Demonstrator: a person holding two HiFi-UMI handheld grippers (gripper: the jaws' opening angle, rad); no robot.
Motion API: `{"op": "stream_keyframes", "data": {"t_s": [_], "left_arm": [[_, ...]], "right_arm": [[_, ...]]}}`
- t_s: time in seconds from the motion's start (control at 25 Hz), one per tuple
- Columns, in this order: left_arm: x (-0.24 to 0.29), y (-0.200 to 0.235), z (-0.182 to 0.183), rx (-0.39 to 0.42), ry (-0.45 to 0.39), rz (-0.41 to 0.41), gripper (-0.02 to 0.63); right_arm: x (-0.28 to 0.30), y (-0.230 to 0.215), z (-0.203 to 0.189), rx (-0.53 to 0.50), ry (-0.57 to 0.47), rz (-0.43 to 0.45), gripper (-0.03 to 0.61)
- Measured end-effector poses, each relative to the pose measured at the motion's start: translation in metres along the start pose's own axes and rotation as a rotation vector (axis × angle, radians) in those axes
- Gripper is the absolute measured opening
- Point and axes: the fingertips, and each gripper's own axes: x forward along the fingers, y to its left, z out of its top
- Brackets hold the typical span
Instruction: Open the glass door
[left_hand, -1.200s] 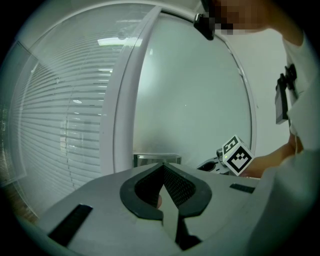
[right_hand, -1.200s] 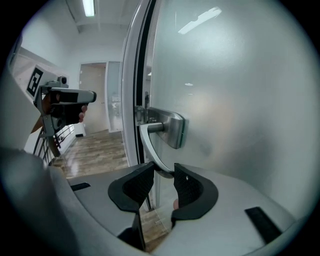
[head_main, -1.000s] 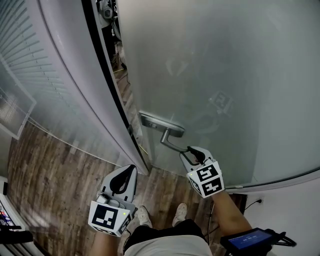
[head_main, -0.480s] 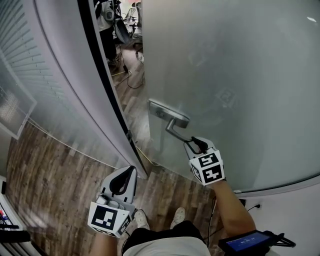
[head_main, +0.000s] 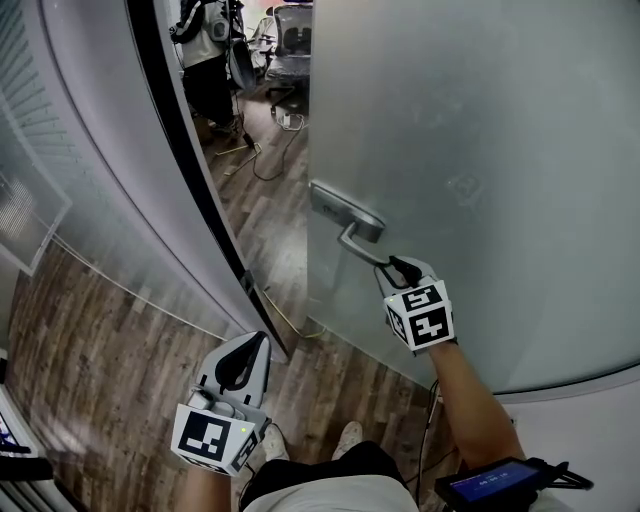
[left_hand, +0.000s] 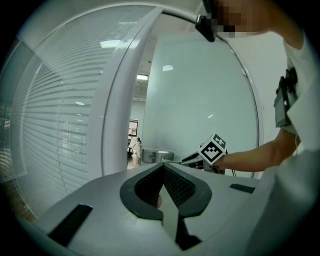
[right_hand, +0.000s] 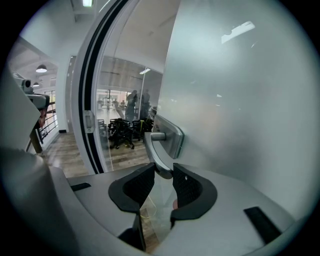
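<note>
The frosted glass door stands ajar, its free edge well away from the dark frame. A metal lever handle juts from its plate. My right gripper is shut on the lever's end; in the right gripper view the lever sits pinched between the two black pads. My left gripper hangs low by the frame, shut and empty, touching nothing. In the left gripper view its jaws meet at the tips, with the right gripper's marker cube beyond.
A frosted wall panel with blinds runs along the left. Through the gap I see wood floor, a cable, office chairs and a person standing. The holder's shoes are at the bottom.
The door has swung further open, widening the gap at the frame. My right gripper moved right and up with the handle. The left gripper stayed low by the frame.
</note>
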Motion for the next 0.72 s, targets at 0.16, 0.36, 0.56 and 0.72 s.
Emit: {"op": "stream_keyframes", "data": {"t_s": [0.16,0.36,0.56,0.72], "left_arm": [[-0.004,0.004,0.008,-0.013,-0.005,0.009,-0.002],[-0.009,0.013,0.012,-0.019,-0.009,0.03,-0.002],[-0.012,0.012,0.012,-0.02,-0.011,0.044,-0.001],[-0.013,0.011,0.015,-0.019,-0.017,0.051,0.0]], "right_arm": [[0.006,-0.012,0.012,0.031,0.0,-0.011,0.121],[0.017,-0.029,0.02,0.047,-0.004,-0.041,0.121],[0.024,-0.05,0.021,0.061,-0.002,-0.067,0.121],[0.029,-0.068,0.027,0.073,0.006,-0.081,0.121]]}}
